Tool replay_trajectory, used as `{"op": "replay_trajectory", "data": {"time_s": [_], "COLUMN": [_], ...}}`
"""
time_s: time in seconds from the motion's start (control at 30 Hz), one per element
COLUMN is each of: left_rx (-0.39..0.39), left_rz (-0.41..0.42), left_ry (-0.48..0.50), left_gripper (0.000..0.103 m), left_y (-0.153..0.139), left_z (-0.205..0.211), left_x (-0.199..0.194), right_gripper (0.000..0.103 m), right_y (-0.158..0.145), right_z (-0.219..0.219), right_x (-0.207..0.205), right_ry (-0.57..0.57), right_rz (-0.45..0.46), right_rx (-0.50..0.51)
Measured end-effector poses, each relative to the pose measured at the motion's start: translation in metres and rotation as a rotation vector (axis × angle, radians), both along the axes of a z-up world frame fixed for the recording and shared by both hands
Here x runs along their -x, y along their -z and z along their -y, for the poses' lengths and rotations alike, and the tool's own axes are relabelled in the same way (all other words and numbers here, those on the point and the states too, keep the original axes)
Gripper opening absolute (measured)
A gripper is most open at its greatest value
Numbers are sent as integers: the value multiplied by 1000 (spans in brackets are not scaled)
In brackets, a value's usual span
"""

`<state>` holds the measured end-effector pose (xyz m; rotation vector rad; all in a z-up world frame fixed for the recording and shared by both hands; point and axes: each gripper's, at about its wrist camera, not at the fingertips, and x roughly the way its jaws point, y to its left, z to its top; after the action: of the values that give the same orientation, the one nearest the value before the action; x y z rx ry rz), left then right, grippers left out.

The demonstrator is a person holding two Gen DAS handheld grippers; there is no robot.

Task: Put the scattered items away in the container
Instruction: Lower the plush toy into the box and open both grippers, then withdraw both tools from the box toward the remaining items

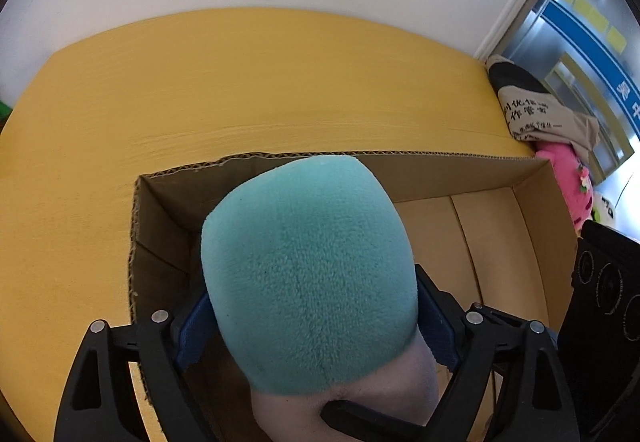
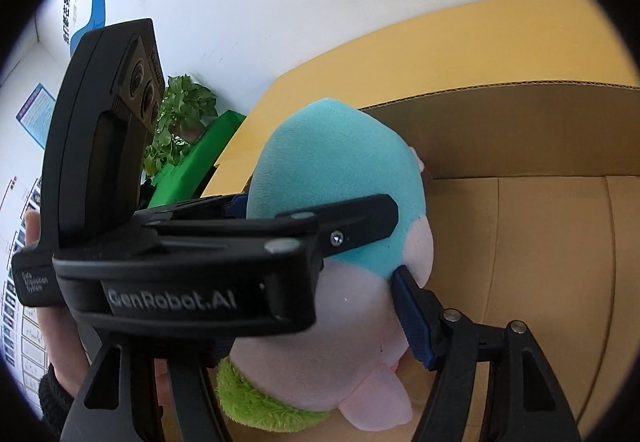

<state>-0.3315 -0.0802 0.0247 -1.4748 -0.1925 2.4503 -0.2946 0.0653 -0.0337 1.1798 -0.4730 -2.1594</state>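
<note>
Clearly midway: both grippers, left gripper (image 1: 316, 326) and right gripper (image 2: 316, 306), are clamped on one teal plush toy (image 1: 308, 274) over the empty cardboard box (image 1: 460, 170); other toys (image 1: 568, 178) wait on the table (image 1: 240, 82).

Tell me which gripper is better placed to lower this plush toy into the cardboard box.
Left, probably: the plush toy sits centred between the left gripper's pads, above the cardboard box. Only one pad of the right gripper shows on it.
</note>
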Motion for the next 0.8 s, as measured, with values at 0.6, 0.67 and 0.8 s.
{"op": "replay_trajectory", "data": {"time_s": [0.6, 0.67, 0.8], "left_rx": [-91, -86, -77], "left_rz": [-291, -319, -376], "left_ry": [-104, -100, -116], "left_gripper": [92, 94, 99], "left_y": [-108, -113, -122], "left_z": [59, 59, 53], "left_x": [-117, -143, -198], "right_gripper": [79, 79, 80], "right_y": [-26, -56, -109], "right_z": [-41, -62, -80], "right_x": [-22, -54, -98], "right_ry": [-17, -17, 2], "right_rz": [-36, -80, -178], "right_rx": [1, -1, -50]}}
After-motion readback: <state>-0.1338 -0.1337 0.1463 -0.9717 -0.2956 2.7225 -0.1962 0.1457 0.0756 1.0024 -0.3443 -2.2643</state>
